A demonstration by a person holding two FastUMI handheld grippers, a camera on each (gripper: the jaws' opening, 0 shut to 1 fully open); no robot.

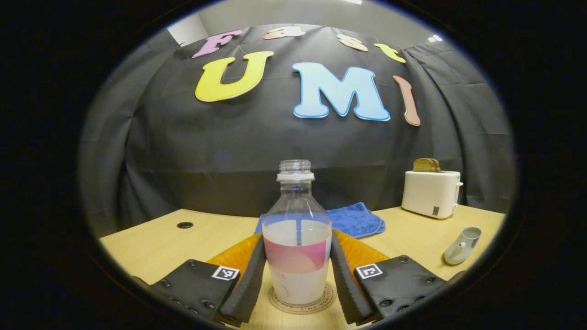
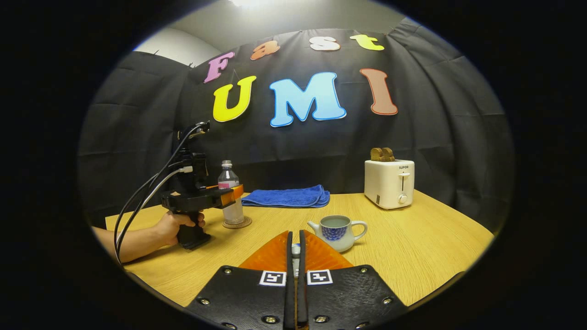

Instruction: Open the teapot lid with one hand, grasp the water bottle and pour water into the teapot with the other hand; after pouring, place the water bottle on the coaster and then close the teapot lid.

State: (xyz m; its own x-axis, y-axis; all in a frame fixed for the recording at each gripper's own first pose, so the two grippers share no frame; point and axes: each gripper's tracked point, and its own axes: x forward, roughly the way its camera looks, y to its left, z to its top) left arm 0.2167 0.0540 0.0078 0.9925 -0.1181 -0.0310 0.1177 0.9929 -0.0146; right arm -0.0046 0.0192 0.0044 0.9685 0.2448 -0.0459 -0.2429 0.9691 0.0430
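A: Where is the water bottle (image 1: 297,238) sitting?
B: Upright on the coaster (image 1: 302,300), half full, capless, between the left gripper's (image 1: 297,279) parted jaws.
A: And the teapot (image 2: 338,232)?
B: Lidless, holding water; the right gripper (image 2: 296,256) is pinching a small white thing, likely the lid.

Wooden table (image 2: 412,256), black cloth wall (image 2: 435,137)

Left tool (image 2: 231,195): black pistol-grip body, orange front, looping cables; bare forearm (image 2: 137,240).
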